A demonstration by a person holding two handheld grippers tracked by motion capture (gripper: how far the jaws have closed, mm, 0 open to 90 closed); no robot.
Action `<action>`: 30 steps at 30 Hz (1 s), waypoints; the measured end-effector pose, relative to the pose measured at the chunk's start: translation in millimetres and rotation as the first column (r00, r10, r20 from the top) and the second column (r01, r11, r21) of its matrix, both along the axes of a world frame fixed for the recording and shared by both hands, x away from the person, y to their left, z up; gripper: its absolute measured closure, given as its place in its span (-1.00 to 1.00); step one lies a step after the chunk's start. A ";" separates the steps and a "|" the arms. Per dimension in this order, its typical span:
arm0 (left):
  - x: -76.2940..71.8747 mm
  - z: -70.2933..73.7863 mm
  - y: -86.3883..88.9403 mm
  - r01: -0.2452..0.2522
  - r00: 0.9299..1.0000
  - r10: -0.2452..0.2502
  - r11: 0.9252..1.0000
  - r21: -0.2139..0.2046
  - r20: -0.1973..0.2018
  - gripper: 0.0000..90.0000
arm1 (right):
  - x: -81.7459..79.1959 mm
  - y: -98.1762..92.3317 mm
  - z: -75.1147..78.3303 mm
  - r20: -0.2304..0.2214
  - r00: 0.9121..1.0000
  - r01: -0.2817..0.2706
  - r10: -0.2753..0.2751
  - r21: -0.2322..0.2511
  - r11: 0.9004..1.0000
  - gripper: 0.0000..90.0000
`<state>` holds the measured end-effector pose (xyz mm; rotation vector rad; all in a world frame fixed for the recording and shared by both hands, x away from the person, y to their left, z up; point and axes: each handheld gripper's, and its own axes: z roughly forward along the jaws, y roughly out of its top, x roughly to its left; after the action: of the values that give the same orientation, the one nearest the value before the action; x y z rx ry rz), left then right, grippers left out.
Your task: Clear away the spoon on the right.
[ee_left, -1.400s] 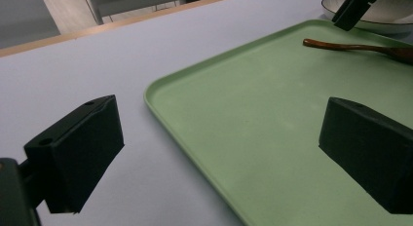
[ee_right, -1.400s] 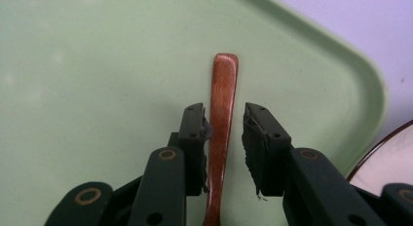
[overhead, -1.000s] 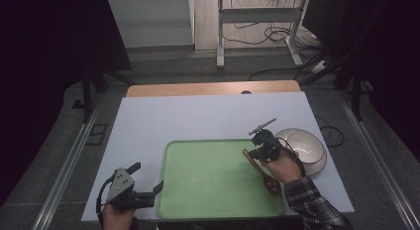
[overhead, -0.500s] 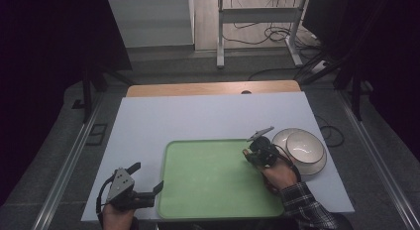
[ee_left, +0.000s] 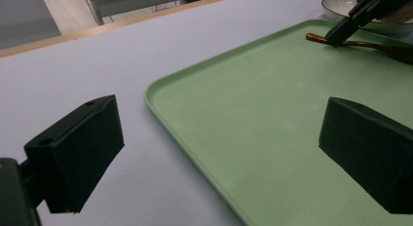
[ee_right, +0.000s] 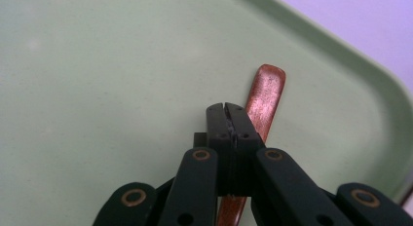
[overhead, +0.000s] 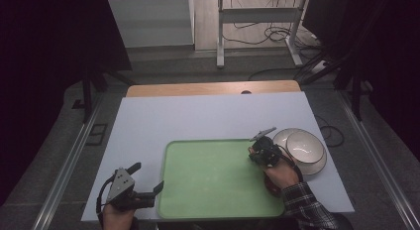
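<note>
A brown wooden spoon lies on the green tray near its right side. My right gripper is shut, jaws pressed together with nothing between them, its tip down at the spoon's handle. The left gripper view shows that tip touching the handle end of the spoon. My left gripper is held open at the tray's front left corner, one jaw over the table and one over the tray, empty.
A white bowl sits on a white plate just right of the tray, close to my right hand. The pale table top stretches behind the tray to a wooden strip at the far edge.
My right gripper has shifted slightly toward the near side and lower onto the tray. The left gripper has stayed put.
</note>
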<state>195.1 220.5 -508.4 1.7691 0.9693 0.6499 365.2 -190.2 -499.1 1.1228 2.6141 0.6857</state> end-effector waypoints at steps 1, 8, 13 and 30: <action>0.0 0.0 0.0 -0.001 1.000 0.001 1.000 0.001 0.000 -0.95 | 0.4 -0.8 0.1 0.002 1.000 0.008 -0.008 -0.001 1.000 1.00; -0.2 0.1 -0.2 -0.001 1.000 0.001 1.000 0.002 0.000 -0.95 | 3.2 -9.4 0.7 0.011 0.999 0.044 -0.044 -0.008 0.999 1.00; -0.3 0.2 -0.2 -0.002 1.000 0.002 1.000 0.002 0.001 -0.95 | 4.8 -14.5 1.6 0.016 0.997 0.072 -0.071 -0.018 0.997 1.00; -0.5 0.4 -0.3 -0.003 1.000 0.003 1.000 0.002 0.003 -0.95 | 6.0 -23.5 5.2 0.028 0.995 0.100 -0.100 0.003 0.995 1.00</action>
<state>194.6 220.2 -508.0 1.7683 0.9701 0.6554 371.1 -213.6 -493.9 1.2259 2.5151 0.6777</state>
